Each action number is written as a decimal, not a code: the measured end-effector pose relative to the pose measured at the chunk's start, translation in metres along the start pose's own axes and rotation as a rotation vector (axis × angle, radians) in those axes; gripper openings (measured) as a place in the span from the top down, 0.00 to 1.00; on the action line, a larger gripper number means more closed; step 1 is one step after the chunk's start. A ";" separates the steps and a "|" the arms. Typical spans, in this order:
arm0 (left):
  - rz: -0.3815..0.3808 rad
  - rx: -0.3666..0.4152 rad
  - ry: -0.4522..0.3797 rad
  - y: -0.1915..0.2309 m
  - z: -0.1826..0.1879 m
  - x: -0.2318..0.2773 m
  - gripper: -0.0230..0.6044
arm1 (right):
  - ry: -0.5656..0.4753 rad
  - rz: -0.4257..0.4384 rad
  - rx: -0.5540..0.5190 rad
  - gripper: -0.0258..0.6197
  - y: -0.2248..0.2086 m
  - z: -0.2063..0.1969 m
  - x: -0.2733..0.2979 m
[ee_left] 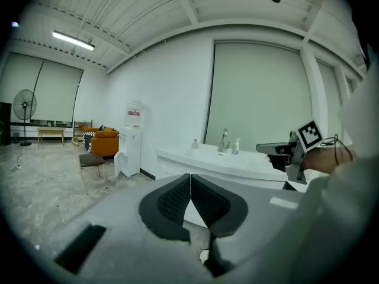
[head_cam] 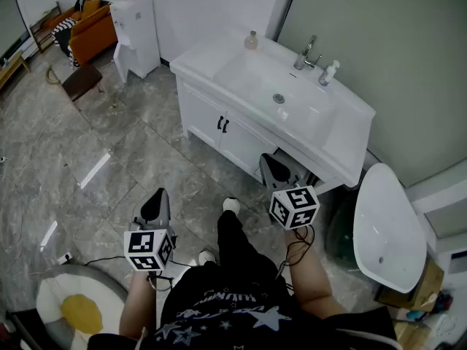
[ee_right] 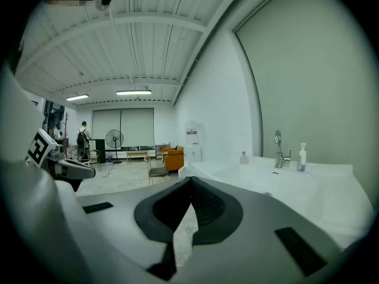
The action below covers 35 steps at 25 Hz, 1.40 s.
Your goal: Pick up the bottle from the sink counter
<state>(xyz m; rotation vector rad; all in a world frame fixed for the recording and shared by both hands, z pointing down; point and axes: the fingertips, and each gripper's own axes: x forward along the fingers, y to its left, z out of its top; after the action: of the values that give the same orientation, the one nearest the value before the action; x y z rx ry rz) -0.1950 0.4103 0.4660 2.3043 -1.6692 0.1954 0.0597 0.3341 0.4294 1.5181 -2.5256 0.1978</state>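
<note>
A white sink counter (head_cam: 201, 63) stands ahead of me. A small pale bottle (head_cam: 251, 40) sits at its far left corner, and a white pump bottle (head_cam: 327, 73) stands right of the faucet (head_cam: 306, 52). My left gripper (head_cam: 156, 199) hangs over the floor, well short of the cabinet, its jaws shut and empty. My right gripper (head_cam: 271, 165) is near the counter's front edge, shut on nothing. The left gripper view shows the shut left gripper (ee_left: 190, 179) and the small bottle (ee_left: 195, 144) far off. Past the shut right gripper (ee_right: 190, 182) the right gripper view shows the small bottle (ee_right: 243, 158) and the pump bottle (ee_right: 302, 157).
A water dispenser (head_cam: 137, 31), an orange sofa (head_cam: 91, 28) and a brown stool (head_cam: 80, 79) stand to the left. A white oval basin (head_cam: 387, 228) lies right of the cabinet. A round mat (head_cam: 73, 308) lies by my left side. A person (ee_right: 83, 136) stands far off.
</note>
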 end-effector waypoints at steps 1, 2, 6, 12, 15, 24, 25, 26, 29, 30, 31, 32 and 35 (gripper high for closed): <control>0.001 0.000 0.000 0.002 0.000 -0.001 0.93 | -0.001 -0.001 -0.001 0.96 0.001 0.000 0.001; 0.003 0.000 0.000 0.003 -0.001 -0.001 0.93 | -0.003 -0.001 -0.003 0.96 0.002 0.001 0.001; 0.004 -0.003 0.005 0.007 -0.005 -0.007 0.93 | -0.006 -0.003 -0.008 0.96 0.009 0.000 0.001; -0.006 -0.006 0.020 0.007 -0.013 -0.011 0.93 | 0.015 0.000 -0.004 0.96 0.019 -0.011 -0.001; -0.011 -0.008 0.025 0.008 -0.013 -0.010 0.93 | 0.013 0.002 0.005 0.96 0.021 -0.012 0.000; -0.029 0.013 0.006 0.008 0.005 0.016 0.93 | -0.037 -0.007 0.062 0.83 0.003 0.001 0.013; -0.032 0.019 0.006 0.008 0.007 0.020 0.93 | -0.041 -0.004 0.071 0.78 0.000 0.002 0.017; -0.034 0.023 0.006 0.008 0.009 0.024 0.93 | -0.047 -0.004 0.080 0.74 -0.003 0.003 0.022; -0.034 0.029 0.010 0.013 0.014 0.038 0.93 | -0.060 -0.012 0.114 0.58 -0.014 0.008 0.039; -0.033 0.030 0.014 0.016 0.016 0.044 0.93 | -0.060 -0.014 0.123 0.52 -0.018 0.009 0.047; -0.031 0.032 0.017 0.019 0.017 0.050 0.93 | -0.059 -0.017 0.130 0.49 -0.022 0.009 0.054; -0.029 0.033 0.021 0.022 0.019 0.057 0.93 | -0.056 -0.019 0.136 0.47 -0.026 0.010 0.063; -0.019 0.035 0.033 0.033 0.025 0.083 0.93 | -0.050 -0.024 0.151 0.43 -0.043 0.012 0.091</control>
<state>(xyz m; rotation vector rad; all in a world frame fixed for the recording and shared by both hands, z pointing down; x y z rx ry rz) -0.2008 0.3174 0.4702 2.3285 -1.6401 0.2586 0.0552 0.2331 0.4394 1.6259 -2.5817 0.3597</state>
